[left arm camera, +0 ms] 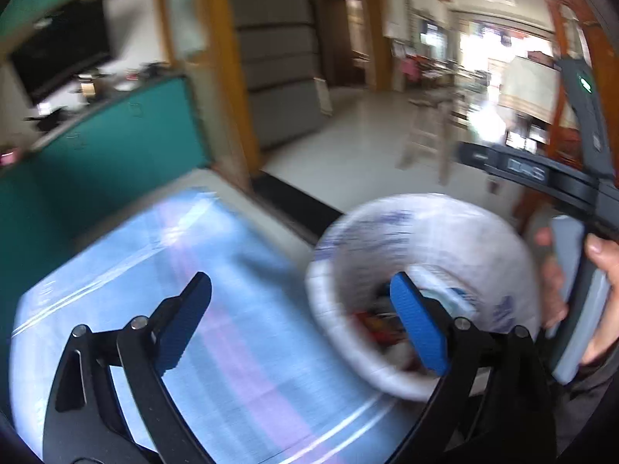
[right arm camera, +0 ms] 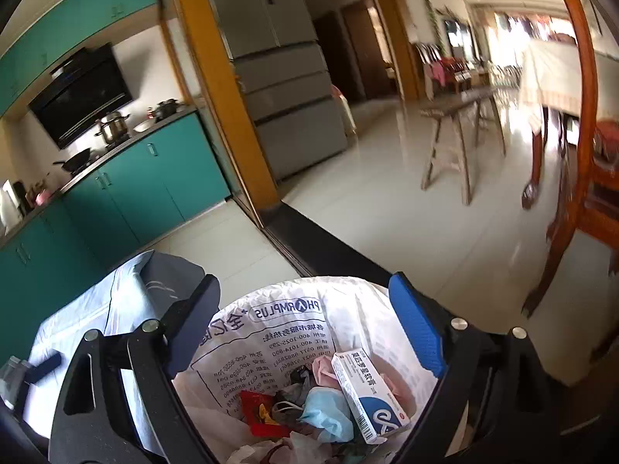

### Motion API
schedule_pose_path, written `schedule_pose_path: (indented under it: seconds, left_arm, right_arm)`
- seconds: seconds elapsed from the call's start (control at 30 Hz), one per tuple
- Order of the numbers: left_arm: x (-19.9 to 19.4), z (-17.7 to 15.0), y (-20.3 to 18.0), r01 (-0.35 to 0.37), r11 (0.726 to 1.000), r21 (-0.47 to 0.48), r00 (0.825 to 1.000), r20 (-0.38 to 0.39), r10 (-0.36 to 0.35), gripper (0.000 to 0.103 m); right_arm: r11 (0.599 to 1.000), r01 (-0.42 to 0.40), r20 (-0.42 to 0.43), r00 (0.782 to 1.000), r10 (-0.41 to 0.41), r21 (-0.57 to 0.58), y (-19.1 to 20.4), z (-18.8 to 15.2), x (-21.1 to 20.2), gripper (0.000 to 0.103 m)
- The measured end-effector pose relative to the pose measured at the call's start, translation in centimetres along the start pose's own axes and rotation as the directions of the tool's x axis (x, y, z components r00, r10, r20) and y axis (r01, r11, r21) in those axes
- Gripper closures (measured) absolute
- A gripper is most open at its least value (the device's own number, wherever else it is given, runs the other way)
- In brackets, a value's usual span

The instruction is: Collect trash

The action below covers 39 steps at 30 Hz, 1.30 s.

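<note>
White bin (right arm camera: 309,348): I'm hovering the right gripper (right arm camera: 321,332) over it, jaws apart, empty.
Trash: box (right arm camera: 367,394), mask (right arm camera: 325,410) already lying inside.
Left gripper (left arm camera: 305,321): spread, carrying nothing over the blue cloth (left arm camera: 232,309).
Left to do: I'm seeing nothing loose.

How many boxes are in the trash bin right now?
1 that I can see: a white and blue medicine box lying on top of the trash at the right of the bag-lined bin, beside a blue face mask. More may be buried underneath.
</note>
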<state>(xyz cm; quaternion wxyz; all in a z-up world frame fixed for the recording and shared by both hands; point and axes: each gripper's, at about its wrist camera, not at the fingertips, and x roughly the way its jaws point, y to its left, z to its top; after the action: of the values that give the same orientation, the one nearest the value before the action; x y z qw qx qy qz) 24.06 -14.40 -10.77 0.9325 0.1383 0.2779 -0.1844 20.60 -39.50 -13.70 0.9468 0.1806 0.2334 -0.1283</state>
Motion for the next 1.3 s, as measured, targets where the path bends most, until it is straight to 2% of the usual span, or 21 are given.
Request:
schedule_pose_path:
  seconds: [0.07,0.2,0.23,0.37,0.43,0.5,0.6,0.8,0.97,1.3]
  left_arm:
    - [-2.1,-1.4,2.1,-0.061,0.997,-0.043,0.998,0.019,0.062,0.005]
    - [-6.1,-4.6,5.2,-0.174,0.980,-0.100,0.983,0.048,0.179,0.004]
    - [-7.3,-5.7,6.0,-0.213,0.970,-0.114,0.975,0.042,0.219,0.004]
    - [-10.7,-7.8,7.8,-0.298,0.939,-0.170,0.953,-0.007,0.302,0.004]
    - [-13.2,-8.8,8.2,-0.298,0.933,-0.202,0.953,0.001,0.304,0.004]
    - [-15.7,-9.1,8.1,-0.276,0.937,-0.215,0.957,0.032,0.289,0.004]
    - [-18.8,-9.4,7.4,-0.277,0.936,-0.215,0.951,0.077,0.299,0.003]
    - [-23.2,-9.8,6.4,-0.281,0.933,-0.224,0.942,0.119,0.312,0.003]
    - [-25.1,-10.3,6.1,-0.289,0.930,-0.226,0.937,0.133,0.323,0.003]
    - [-26.4,-10.6,5.8,-0.281,0.931,-0.233,0.936,0.148,0.319,0.003]
  right_arm:
    - [0.999,-0.020,0.024,0.999,0.022,-0.049,0.7,-1.0,-1.0,0.015]
    - [0.990,-0.048,0.055,0.997,0.056,-0.136,1.8,-4.6,-3.7,0.011]
    - [0.987,-0.041,0.056,0.997,0.050,-0.153,2.1,-6.1,-4.8,0.011]
    - [0.985,-0.046,0.030,0.998,0.052,-0.166,2.7,-9.5,-8.8,0.008]
    - [0.982,-0.039,0.042,0.998,0.048,-0.185,3.2,-10.1,-11.4,0.004]
    - [0.972,-0.027,0.061,0.997,0.042,-0.235,4.4,-10.2,-14.3,0.003]
    - [0.953,-0.033,0.060,0.997,0.053,-0.300,6.2,-10.0,-16.9,0.003]
    - [0.940,-0.087,0.134,0.981,0.138,-0.330,8.5,-9.2,-22.7,0.003]
    - [0.936,-0.105,0.159,0.973,0.166,-0.337,9.1,-9.0,-25.0,0.003]
    - [0.918,-0.109,0.157,0.971,0.180,-0.381,10.2,-9.9,-26.7,0.003]
